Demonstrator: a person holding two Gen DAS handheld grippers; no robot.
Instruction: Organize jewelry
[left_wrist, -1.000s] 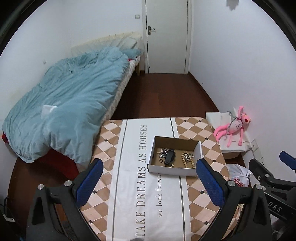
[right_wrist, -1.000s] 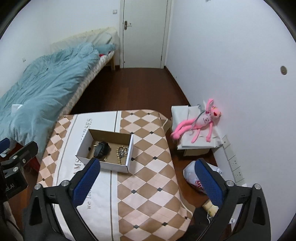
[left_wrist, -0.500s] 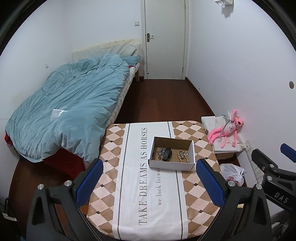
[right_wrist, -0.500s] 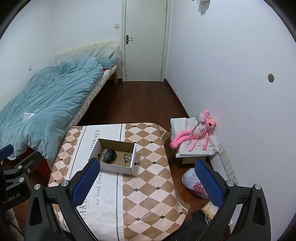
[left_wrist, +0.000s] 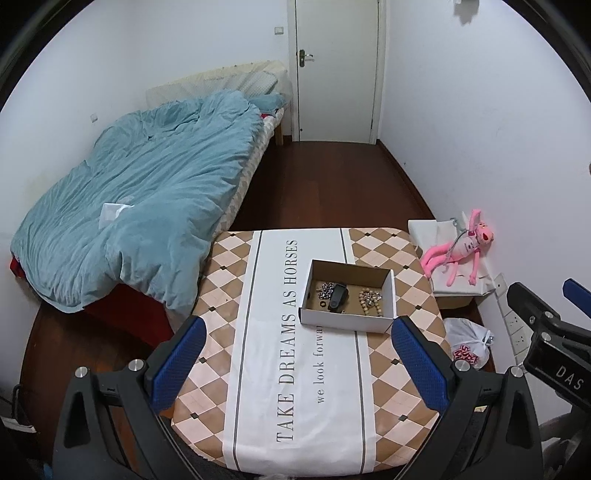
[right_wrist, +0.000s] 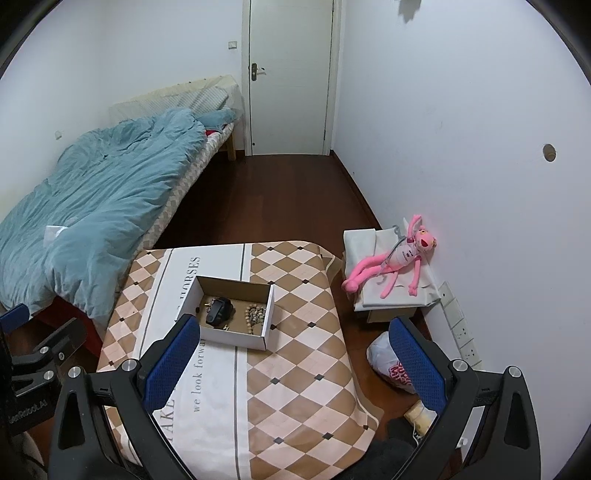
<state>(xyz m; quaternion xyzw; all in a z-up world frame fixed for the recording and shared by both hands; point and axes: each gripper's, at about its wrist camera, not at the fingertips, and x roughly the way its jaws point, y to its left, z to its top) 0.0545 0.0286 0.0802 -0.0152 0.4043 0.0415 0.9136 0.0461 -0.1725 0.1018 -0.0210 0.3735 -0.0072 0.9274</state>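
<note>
Both views farther back than before — left gripper (left_wrist: 295, 362) and right gripper (right_wrist: 291, 360) spread wide, empty.

A shallow white cardboard box (left_wrist: 347, 321), matt, with a raw brown inside, rests on the worktop's smooth printed checkered cloth (left_wrist: 384, 373). At nine o'clock, crumpled teal fabric duvet (left_wrist: 147, 206); glossy dark wood floor (left_wrist: 328, 184).
</note>
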